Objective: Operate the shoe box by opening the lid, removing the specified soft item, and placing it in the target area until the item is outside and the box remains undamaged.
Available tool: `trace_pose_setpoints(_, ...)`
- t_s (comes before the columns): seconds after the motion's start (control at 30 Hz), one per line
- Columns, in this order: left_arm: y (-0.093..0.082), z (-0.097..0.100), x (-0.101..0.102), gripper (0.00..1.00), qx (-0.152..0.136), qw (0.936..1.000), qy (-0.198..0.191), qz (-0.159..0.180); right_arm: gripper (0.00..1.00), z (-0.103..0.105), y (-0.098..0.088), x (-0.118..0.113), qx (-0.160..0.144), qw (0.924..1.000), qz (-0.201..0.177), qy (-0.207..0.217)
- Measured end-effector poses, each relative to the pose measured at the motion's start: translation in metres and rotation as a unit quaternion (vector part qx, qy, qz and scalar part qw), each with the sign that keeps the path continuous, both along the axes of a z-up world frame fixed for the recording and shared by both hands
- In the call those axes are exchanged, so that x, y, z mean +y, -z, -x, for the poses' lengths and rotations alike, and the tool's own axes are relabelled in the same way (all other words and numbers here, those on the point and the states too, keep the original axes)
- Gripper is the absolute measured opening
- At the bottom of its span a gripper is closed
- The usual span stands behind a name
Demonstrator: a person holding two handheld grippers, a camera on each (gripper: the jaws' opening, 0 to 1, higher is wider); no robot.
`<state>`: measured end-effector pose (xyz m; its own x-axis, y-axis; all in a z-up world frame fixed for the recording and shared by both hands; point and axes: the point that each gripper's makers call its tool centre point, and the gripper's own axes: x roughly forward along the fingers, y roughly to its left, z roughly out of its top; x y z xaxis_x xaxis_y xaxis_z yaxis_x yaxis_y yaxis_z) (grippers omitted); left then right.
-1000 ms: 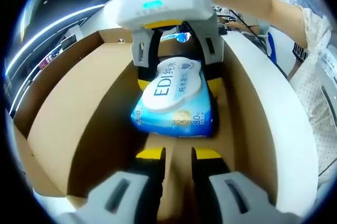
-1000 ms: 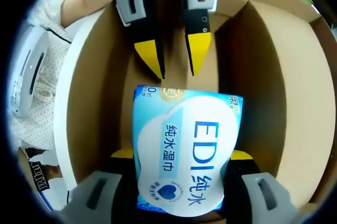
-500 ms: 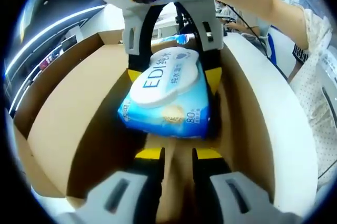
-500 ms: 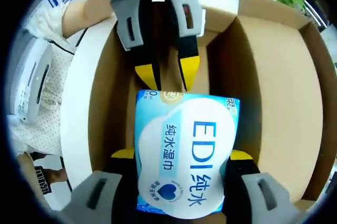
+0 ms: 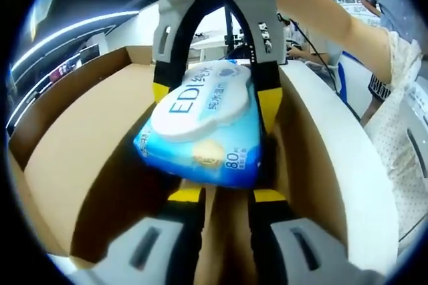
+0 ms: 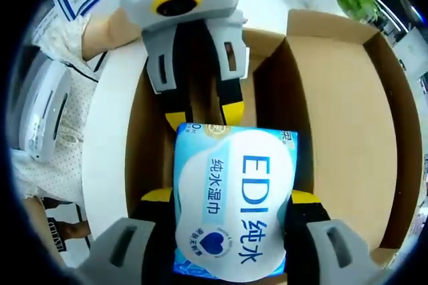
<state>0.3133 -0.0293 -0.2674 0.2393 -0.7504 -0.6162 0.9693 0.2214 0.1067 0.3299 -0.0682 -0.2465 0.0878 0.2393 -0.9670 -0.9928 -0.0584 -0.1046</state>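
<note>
So my right gripper [image 6: 227, 198] has its yellow-tipped jaws clamped on both sides of the blue wet wipes pack [image 6: 233, 198], holding it up above the floor of the open shoe box [image 6: 348, 118], whose lid is folded out to the side. My left gripper [image 5: 227, 197] sits low inside the box just under the pack, jaws nearly together with nothing between them.

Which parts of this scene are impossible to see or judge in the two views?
- Box floor, right gripper view: hidden under the wipes pack.
- Left gripper fingertips, left gripper view: covered by the pack.
- Target area: beyond both views' edges.
- Small print on the pack: too small to read.
- Box lid: cut off by the edge.
</note>
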Motion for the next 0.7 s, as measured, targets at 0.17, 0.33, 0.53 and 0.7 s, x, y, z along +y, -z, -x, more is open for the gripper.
trace_pose_setpoints(0.17,0.0,-0.001,-0.004,0.22,0.002,1.0,0.002,0.0,0.64,-0.001,0.001,-0.002,-0.004,1.0,0.005,-0.001)
trace_pose_setpoints(0.33,-0.005,-0.001,-0.007,0.18,0.008,0.9998,0.0,0.016,0.64,-0.003,-0.007,-0.005,-0.011,0.9999,0.004,0.004)
trace_pose_setpoints(0.53,-0.013,0.0,-0.009,0.15,-0.005,0.9999,0.001,0.015,0.64,-0.002,-0.015,-0.004,-0.021,0.9998,-0.002,0.003)
trace_pose_setpoints(0.7,-0.022,0.001,-0.007,0.14,-0.018,0.9997,0.004,0.018,0.64,0.0,-0.023,-0.002,-0.029,0.9996,-0.006,0.006)
